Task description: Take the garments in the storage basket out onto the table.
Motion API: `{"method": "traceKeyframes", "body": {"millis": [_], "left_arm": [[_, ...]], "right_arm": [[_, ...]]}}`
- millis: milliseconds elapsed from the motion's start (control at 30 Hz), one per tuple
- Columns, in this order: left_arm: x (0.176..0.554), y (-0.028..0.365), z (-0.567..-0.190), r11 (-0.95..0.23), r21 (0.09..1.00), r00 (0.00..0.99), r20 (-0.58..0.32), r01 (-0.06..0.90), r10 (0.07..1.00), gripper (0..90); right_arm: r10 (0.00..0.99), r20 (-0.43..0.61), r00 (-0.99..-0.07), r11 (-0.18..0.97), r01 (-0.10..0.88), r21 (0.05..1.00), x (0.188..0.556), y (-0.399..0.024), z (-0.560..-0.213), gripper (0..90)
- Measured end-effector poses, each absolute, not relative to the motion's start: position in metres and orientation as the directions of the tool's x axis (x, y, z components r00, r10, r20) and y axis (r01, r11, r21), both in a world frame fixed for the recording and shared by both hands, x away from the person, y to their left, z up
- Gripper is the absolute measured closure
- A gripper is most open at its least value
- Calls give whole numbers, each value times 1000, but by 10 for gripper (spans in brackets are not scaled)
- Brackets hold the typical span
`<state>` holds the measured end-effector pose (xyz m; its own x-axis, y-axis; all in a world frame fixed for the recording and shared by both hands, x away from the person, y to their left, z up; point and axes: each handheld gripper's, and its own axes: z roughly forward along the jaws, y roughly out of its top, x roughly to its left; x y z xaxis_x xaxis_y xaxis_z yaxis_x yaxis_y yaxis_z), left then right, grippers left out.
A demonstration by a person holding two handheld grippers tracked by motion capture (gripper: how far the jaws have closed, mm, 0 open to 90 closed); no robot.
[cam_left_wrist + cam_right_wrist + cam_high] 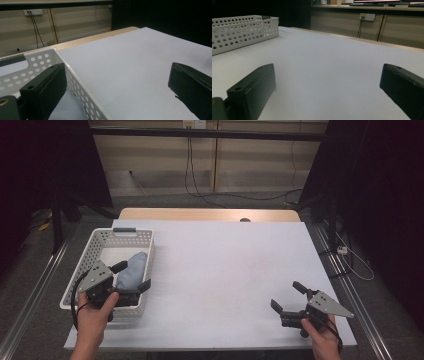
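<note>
Blue cloth (132, 269) lies bunched inside the white perforated basket (108, 238) at the table's left side. My left gripper (134, 276) hangs over the basket's near right wall with its jaws spread wide, one inside above the cloth, the other outside over the white table (225, 265), gripping nothing. My right gripper (287, 296) sits low over bare table, well apart, jaws equally wide and empty.

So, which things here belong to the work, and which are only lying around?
Part of the work:
- left gripper, jaws open astride the basket wall
- basket
- blue cloth inside it

Only lying around:
- right gripper, open, on the table
- wall cables
</note>
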<state>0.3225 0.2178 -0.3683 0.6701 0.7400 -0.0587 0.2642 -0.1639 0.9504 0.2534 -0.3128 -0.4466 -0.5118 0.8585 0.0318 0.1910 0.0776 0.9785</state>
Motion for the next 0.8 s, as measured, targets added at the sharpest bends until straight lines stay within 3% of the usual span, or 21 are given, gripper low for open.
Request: {"method": "traceKeyframes", "body": {"millis": [800], "left_arm": [[340, 226, -351, -170, 951, 646, -38, 257, 762, 21]], "right_arm": [[856, 32, -516, 80, 194, 978, 253, -312, -447, 1]]}}
